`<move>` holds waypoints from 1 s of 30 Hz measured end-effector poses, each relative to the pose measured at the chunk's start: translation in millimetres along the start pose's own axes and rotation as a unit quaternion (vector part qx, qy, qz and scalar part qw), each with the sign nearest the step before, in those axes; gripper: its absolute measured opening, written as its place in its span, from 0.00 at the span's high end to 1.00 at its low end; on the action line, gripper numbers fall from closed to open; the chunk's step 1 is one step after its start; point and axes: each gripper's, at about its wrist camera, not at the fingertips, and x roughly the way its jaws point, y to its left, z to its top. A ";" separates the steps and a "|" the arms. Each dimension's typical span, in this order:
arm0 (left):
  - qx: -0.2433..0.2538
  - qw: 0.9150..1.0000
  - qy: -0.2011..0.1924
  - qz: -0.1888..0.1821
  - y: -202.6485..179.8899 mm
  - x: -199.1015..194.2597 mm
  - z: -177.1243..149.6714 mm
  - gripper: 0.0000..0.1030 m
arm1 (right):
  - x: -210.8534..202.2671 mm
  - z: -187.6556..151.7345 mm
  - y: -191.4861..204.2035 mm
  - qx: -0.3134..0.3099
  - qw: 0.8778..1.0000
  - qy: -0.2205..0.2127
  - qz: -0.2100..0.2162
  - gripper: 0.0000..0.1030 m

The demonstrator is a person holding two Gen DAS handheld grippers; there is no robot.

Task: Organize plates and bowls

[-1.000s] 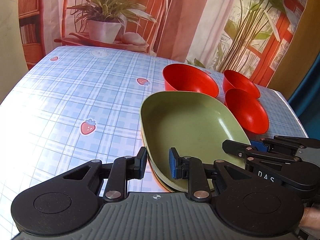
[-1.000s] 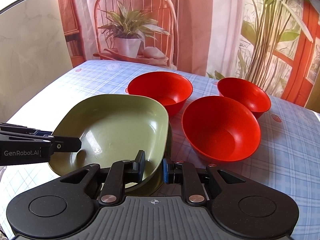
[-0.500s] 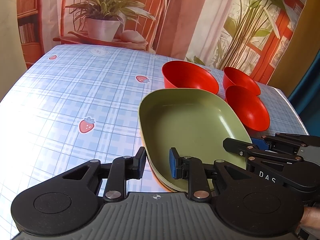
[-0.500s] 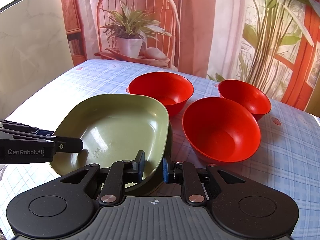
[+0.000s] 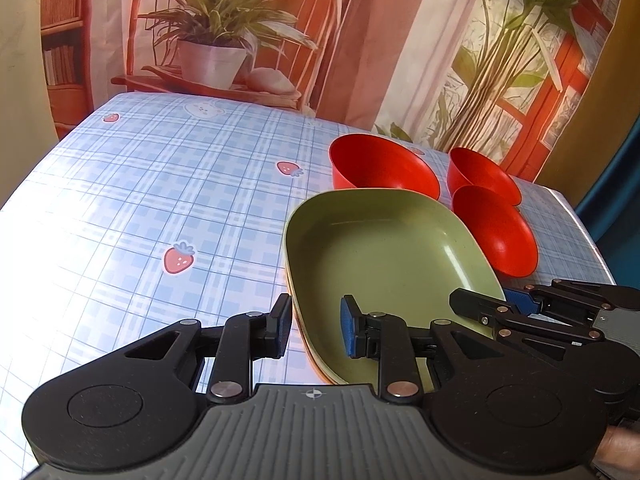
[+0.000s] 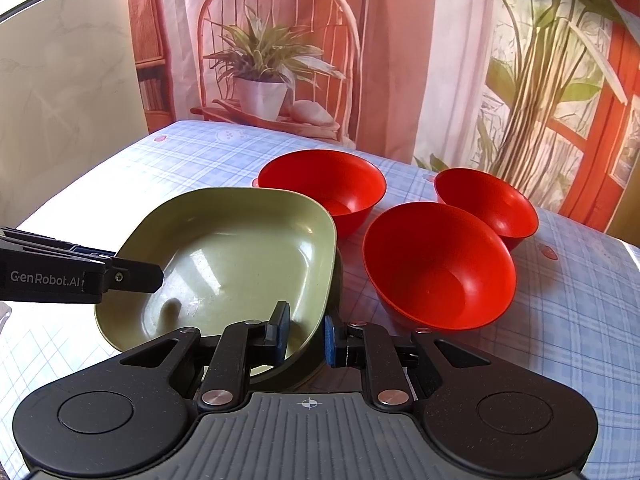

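Observation:
A stack of squarish plates with a green plate (image 5: 384, 256) on top sits on the table; the green plate also shows in the right wrist view (image 6: 232, 256). Three red bowls stand beyond it: a near one (image 6: 440, 268), a far left one (image 6: 324, 184) and a far right one (image 6: 488, 204). My left gripper (image 5: 314, 328) straddles the stack's near left rim with the jaws set around it. My right gripper (image 6: 306, 332) straddles the stack's near right rim, jaws close on both sides. Both seem to hold the stack slightly above the cloth.
The table has a blue plaid cloth with strawberry prints (image 5: 160, 200). A printed backdrop with a chair and plants (image 6: 272, 72) hangs behind the table. The table's right edge (image 5: 580, 232) lies just past the bowls.
Both views have shifted slightly; the plate stack and bowls sit a little lower and closer in frame. The jaws keep the same spacing on the stack's rim.

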 end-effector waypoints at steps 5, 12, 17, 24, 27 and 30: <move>-0.005 1.000 0.001 0.004 2.1 0.5 -1.0 0.73 | -2.2 -0.4 2.1 -0.008 1.000 -0.003 -0.004 0.85; -0.004 1.000 0.004 0.007 0.9 1.8 -2.4 0.73 | -3.9 -0.5 3.8 -0.017 1.000 -0.006 -0.019 0.82; -0.004 1.000 0.004 0.007 -0.4 1.7 -3.0 0.73 | -4.4 -2.3 -3.1 -0.007 1.000 -0.002 -0.023 0.80; -0.001 1.000 -0.001 0.010 -3.6 -2.7 -2.1 0.73 | -9.7 -4.2 -3.4 -0.001 1.000 -0.007 -0.022 0.79; 0.003 1.000 -0.006 0.010 -6.6 -6.9 -0.7 0.68 | -14.9 -5.0 -5.6 0.005 1.000 -0.012 -0.022 0.79; 0.006 1.000 -0.010 0.010 -9.4 -10.4 0.3 0.67 | -20.1 -6.5 -9.4 0.015 0.999 -0.017 -0.023 0.79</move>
